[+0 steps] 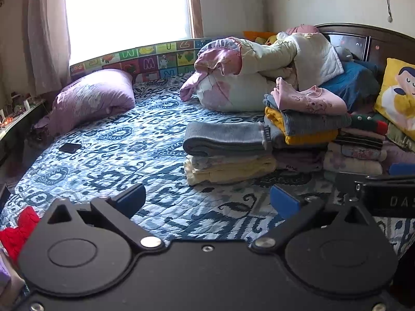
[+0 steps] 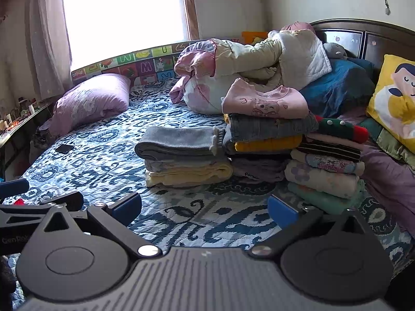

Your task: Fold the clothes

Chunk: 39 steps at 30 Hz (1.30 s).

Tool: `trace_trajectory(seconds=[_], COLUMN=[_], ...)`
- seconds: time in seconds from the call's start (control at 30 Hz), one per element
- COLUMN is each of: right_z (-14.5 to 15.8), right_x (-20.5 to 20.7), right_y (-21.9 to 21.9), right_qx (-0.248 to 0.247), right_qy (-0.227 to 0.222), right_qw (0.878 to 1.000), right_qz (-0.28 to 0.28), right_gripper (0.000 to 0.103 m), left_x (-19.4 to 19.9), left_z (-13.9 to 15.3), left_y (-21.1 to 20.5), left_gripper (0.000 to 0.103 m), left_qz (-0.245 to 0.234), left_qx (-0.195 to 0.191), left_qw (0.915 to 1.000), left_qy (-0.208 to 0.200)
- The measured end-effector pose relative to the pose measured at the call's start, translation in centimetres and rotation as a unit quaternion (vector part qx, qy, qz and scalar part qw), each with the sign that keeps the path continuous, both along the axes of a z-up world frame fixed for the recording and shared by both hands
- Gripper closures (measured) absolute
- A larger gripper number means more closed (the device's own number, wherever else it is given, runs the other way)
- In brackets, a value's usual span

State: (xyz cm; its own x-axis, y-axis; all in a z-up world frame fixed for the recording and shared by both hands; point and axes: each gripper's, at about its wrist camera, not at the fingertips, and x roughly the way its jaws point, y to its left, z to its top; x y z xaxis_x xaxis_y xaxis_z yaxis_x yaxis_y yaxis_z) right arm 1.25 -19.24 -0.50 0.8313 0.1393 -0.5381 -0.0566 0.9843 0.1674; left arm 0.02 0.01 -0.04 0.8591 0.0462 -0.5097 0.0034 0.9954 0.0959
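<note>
Right wrist | grey folded garment (image 2: 179,140) long axis left-right | tongs (image 2: 205,210) open

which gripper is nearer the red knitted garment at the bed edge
Left. The red knitted garment lies just beside the left gripper, at its left finger. The right gripper sits further right, with the left gripper between it and the garment.

Letters M, W, U on alphabet mat (image 1: 149,63).

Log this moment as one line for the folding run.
left tongs: open, empty | right tongs: open, empty | folded stacks: three on bed quilt | red garment: unfolded, near left
</note>
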Motion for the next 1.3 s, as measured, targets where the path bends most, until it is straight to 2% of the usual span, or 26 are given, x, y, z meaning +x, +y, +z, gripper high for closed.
trace_trajectory(seconds=[1.3], right_z=[-0.21], right_x=[0.01], right_y=[0.11], right_qx=[-0.008], right_qy=[0.004], right_qw=[1.0], right_qz=[-0.003], right_gripper=[0.0], left_x=[0.27], left_z=[-0.43], left_y=[0.09], left_gripper=[0.0], left_qz=[-0.003], left_qx=[-0.011], left_qw=[0.9999], left_qy=[0.011])
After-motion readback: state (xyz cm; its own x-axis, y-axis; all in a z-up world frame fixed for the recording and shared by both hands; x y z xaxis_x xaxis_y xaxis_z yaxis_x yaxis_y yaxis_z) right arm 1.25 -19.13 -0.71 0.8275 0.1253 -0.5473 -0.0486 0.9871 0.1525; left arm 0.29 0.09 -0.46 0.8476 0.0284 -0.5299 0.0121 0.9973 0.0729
